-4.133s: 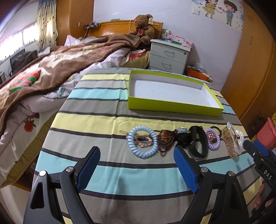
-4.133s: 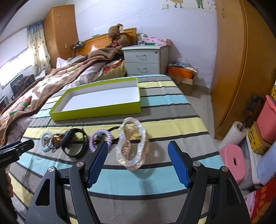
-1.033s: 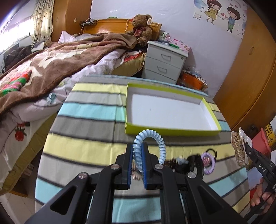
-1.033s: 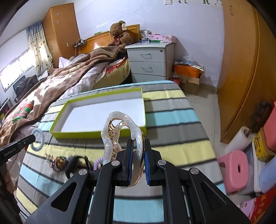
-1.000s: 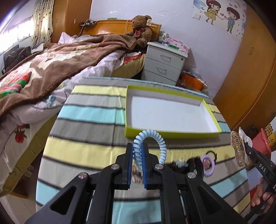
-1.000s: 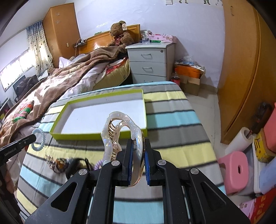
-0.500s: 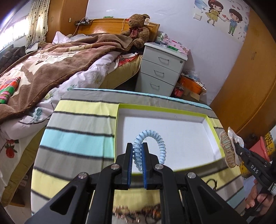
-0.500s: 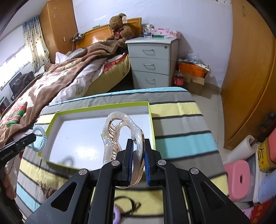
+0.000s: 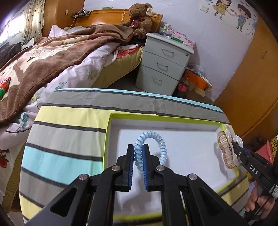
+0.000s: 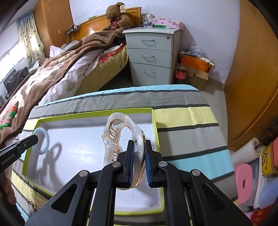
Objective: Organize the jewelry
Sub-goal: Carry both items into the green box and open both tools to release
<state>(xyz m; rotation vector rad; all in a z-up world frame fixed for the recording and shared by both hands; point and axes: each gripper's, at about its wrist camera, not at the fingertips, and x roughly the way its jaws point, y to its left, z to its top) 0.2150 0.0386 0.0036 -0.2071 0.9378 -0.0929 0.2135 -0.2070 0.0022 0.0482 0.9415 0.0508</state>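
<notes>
— While we look along the left claw (image 9: 138,162), we see its blue pads clenched on the pale blue coil hair tie (image 9: 152,146), the loop standing up over the white floor of the lime-green tray (image 9: 173,120). What do we get from the other camera?

— Along the right claw (image 10: 138,162) we see it grasping the clear hair clip (image 10: 121,137), also above the tray, toward its right wall. Only this view gives us the gold chain (image 10: 33,205) at the lower left of the frame, lying on the striped cloth of the desk (image 10: 187,125) outside the tray.

— And ours alone shows the wall stickers (image 9: 231,10) at the upper right, plus a hand (image 9: 258,201) at the lower right edge working the other claw.

— Both show the teddy bear (image 10: 118,17) on the bed and the grey drawer unit (image 10: 151,53) beyond the desk.
</notes>
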